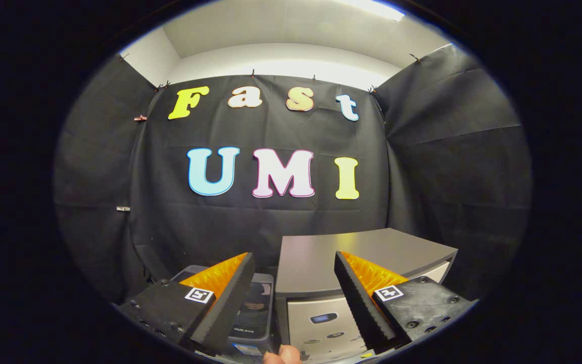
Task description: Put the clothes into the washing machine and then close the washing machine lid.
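Note:
My gripper (pixel 293 259) is open, held up in the air with nothing between its black, orange-backed fingers (pixel 230 298). Just ahead and below them stands the washing machine (pixel 321 318), a pale box with buttons on its front. Its flat grey top (pixel 316 258) lies level. Left of the machine, behind my left finger, sits a dark grey bin (pixel 259 308) with something dark in it. I cannot tell whether that is clothing.
The booth's black cloth wall (pixel 271 222) hangs close behind the machine and bin and wraps round both sides. A person's fingertip (pixel 282 356) shows just below the gap between the fingers.

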{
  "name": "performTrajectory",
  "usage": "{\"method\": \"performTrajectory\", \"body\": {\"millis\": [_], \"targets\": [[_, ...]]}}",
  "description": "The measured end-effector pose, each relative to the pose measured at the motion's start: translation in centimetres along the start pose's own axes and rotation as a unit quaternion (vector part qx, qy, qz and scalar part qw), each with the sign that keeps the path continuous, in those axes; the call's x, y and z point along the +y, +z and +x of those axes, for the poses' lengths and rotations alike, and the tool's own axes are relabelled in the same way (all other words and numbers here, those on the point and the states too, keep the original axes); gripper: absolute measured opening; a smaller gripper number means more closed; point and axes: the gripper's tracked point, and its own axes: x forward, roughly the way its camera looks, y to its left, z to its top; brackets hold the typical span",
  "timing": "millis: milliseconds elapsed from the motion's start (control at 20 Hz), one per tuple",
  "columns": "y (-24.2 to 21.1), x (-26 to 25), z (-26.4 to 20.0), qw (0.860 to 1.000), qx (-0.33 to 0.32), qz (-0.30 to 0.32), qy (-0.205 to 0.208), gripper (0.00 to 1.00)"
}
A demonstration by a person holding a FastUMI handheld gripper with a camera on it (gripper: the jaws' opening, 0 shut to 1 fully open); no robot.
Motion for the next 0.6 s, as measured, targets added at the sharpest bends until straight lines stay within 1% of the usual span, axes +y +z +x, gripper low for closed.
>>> {"method": "performTrajectory", "body": {"millis": [100,150,200,300,350,500,600], "targets": [[-0.4,-0.9,-1.0,1.0,0.001,-0.023,-0.005,1.0],[-0.6,-1.5,-1.3,1.0,0.005,-0.023,-0.011,1.0],[-0.6,-1.6,-1.5,1.0,0.008,-0.008,-0.011,1.0],[-0.7,-0.7,-2.2,0.999,0.012,0.035,0.003,1.0],[-0.9,-0.9,-2.2,0.999,0.013,0.046,0.002,1.0],[-1.5,-1.5,-1.8,0.999,0.02,0.045,-0.009,1.0],[-1.4,-1.0,-2.1,0.999,0.022,0.036,-0.005,0.99]]}}
